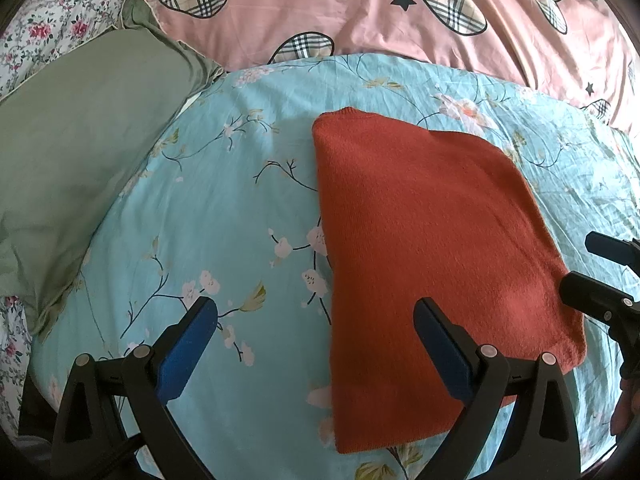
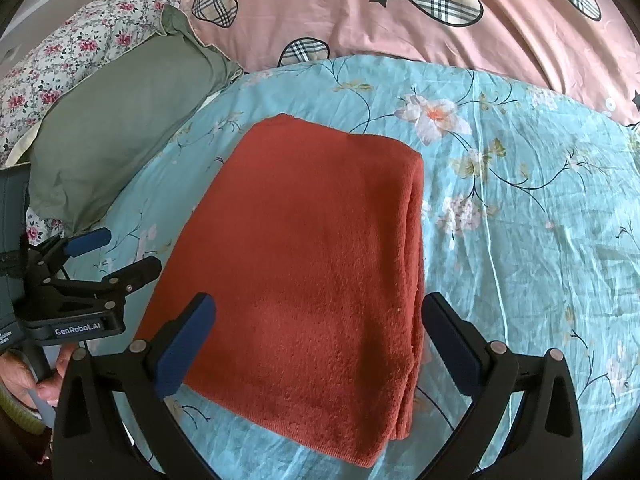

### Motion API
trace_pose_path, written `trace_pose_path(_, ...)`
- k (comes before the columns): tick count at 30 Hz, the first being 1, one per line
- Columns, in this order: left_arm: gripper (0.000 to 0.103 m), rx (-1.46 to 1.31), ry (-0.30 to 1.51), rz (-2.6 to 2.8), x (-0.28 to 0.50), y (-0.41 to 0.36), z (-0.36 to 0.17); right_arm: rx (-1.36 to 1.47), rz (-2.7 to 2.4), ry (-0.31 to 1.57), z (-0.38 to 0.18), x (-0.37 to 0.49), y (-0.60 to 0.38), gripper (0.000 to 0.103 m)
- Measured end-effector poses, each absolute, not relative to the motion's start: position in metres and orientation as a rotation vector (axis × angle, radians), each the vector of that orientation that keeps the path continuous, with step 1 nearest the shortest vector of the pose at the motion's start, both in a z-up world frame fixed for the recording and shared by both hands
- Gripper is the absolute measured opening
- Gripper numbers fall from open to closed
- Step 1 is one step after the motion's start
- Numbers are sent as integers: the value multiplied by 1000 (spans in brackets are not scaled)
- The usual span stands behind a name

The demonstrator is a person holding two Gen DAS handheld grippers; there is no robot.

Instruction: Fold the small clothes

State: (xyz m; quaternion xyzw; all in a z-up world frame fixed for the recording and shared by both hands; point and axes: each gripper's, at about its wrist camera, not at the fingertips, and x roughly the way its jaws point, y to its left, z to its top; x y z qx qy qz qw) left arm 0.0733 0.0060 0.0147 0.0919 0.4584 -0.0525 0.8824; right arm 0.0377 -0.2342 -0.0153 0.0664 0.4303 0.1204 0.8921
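Observation:
A folded rust-red knit garment (image 1: pixel 432 248) lies flat on the light blue floral sheet (image 1: pixel 224 208); in the right wrist view the garment (image 2: pixel 304 272) shows stacked layers along its right edge. My left gripper (image 1: pixel 316 316) is open and empty, hovering over the garment's left edge. My right gripper (image 2: pixel 318 312) is open and empty, its fingers spread above the garment's near end. The right gripper also shows at the right edge of the left wrist view (image 1: pixel 588 264), and the left gripper shows at the left of the right wrist view (image 2: pixel 120 252), open beside the garment.
A green pillow (image 1: pixel 80 160) lies left of the sheet. A pink duvet with plaid hearts (image 1: pixel 360 12) lies behind. A floral cover (image 1: pixel 48 32) is at the far left. The sheet (image 2: pixel 540 220) stretches right of the garment.

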Motion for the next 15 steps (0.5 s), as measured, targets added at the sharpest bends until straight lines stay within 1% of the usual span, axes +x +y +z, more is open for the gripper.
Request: trace_pose_path(15,99,217,927,-86,91,-1,22,151,232,897,-21,56,-243,103)
